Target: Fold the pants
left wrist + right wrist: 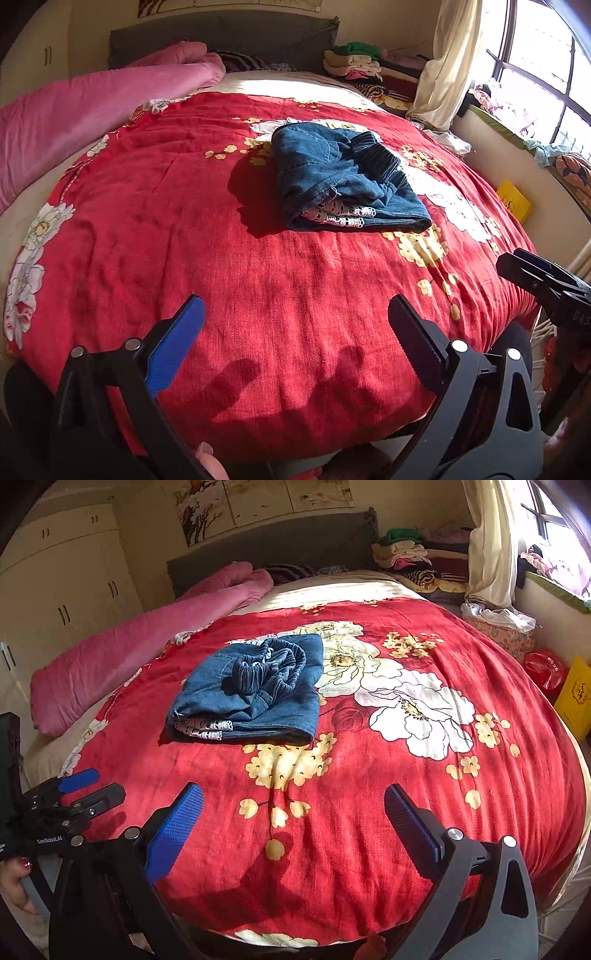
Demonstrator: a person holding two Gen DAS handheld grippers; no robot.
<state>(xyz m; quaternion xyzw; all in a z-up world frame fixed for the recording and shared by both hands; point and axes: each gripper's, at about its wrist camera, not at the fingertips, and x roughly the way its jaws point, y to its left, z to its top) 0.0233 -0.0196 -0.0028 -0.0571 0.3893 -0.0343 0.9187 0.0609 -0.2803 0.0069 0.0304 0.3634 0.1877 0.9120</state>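
Blue denim pants point(343, 181) lie folded in a compact bundle on the red floral blanket point(184, 240), with the dark ribbed waistband on top and white lace trim at the near edge. They also show in the right wrist view point(255, 698). My left gripper point(295, 328) is open and empty, held near the bed's front edge, well short of the pants. My right gripper point(293, 812) is open and empty too, to the right of the left one. The right gripper shows at the right edge of the left wrist view point(532, 273); the left gripper shows at the left of the right wrist view point(92, 786).
A rolled pink quilt point(74, 122) lies along the bed's left side. Stacked folded clothes point(362, 66) sit by the grey headboard point(221, 33). A curtain point(447, 62) and window are at right. A yellow bag point(576, 698) and red bag point(545, 670) stand beside the bed.
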